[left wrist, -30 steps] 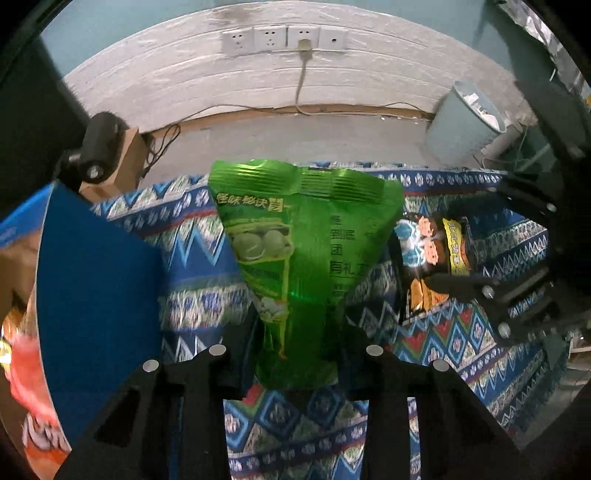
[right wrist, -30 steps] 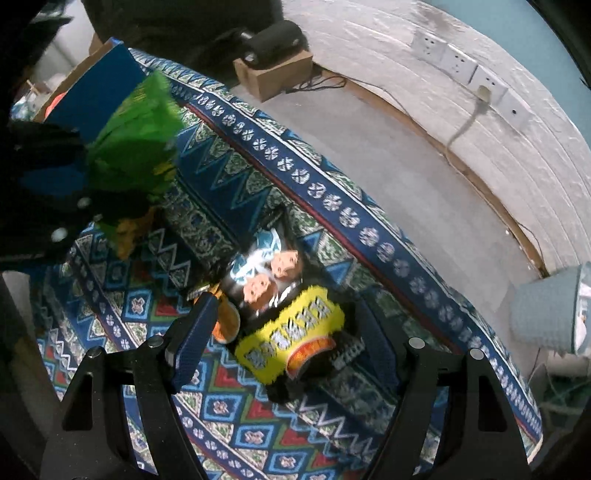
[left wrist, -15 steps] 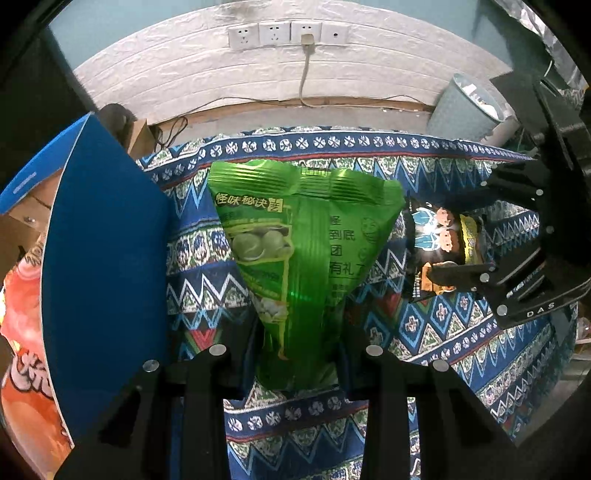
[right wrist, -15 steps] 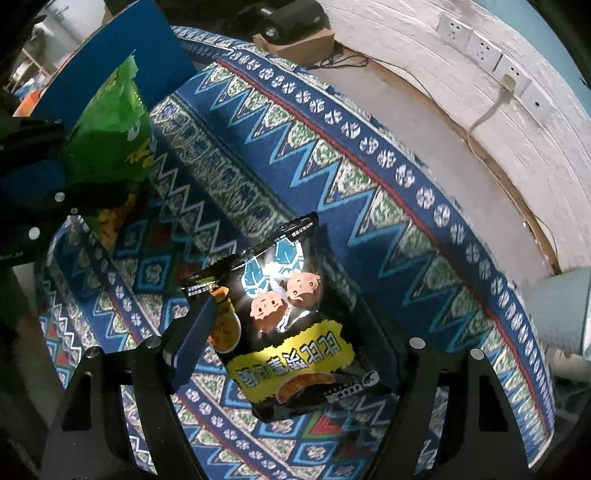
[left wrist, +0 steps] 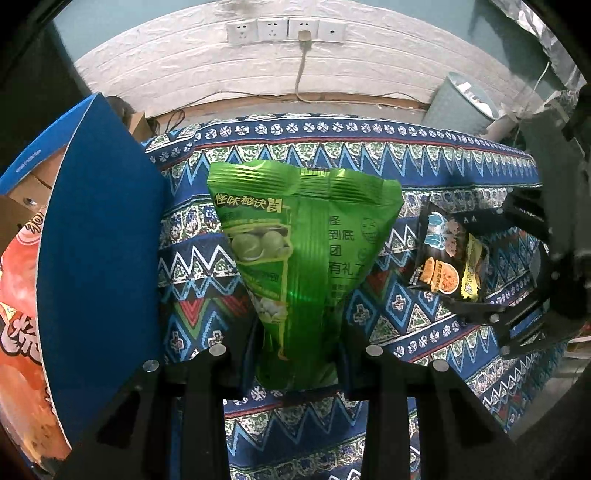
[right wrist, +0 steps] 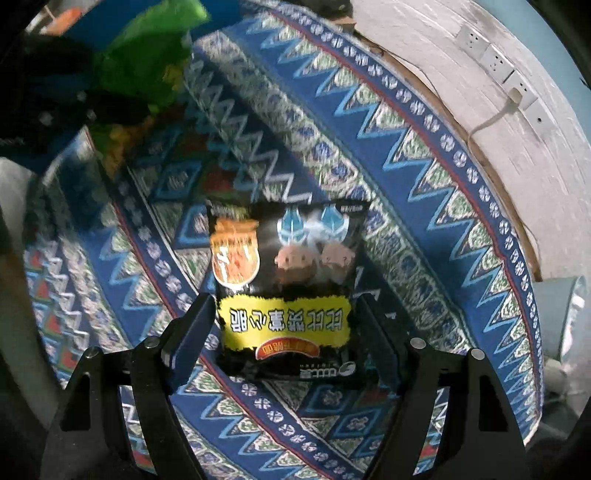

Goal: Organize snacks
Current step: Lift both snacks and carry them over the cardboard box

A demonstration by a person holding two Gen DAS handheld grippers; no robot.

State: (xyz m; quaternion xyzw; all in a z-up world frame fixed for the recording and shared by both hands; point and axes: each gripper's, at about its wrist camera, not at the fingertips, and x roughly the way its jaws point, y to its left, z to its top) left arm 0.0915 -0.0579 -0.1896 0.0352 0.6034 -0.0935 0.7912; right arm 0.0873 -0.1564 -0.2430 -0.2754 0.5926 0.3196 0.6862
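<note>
My left gripper is shut on the bottom of a green snack bag and holds it upright above the patterned cloth. My right gripper is shut on a black and yellow snack bag, label upside down, and holds it over the cloth. In the left wrist view that black bag and the right gripper sit to the right of the green bag. In the right wrist view the green bag and the left gripper are blurred at the upper left.
A blue cardboard box flap stands at the left, with an orange snack bag inside the box behind it. The blue zigzag tablecloth covers the table. A pale bin and a white wall with sockets lie beyond the far edge.
Both grippers have risen and tilted down over the table with their bags. The black bag has turned in the right wrist view. The blue box flap now fills more of the left.
</note>
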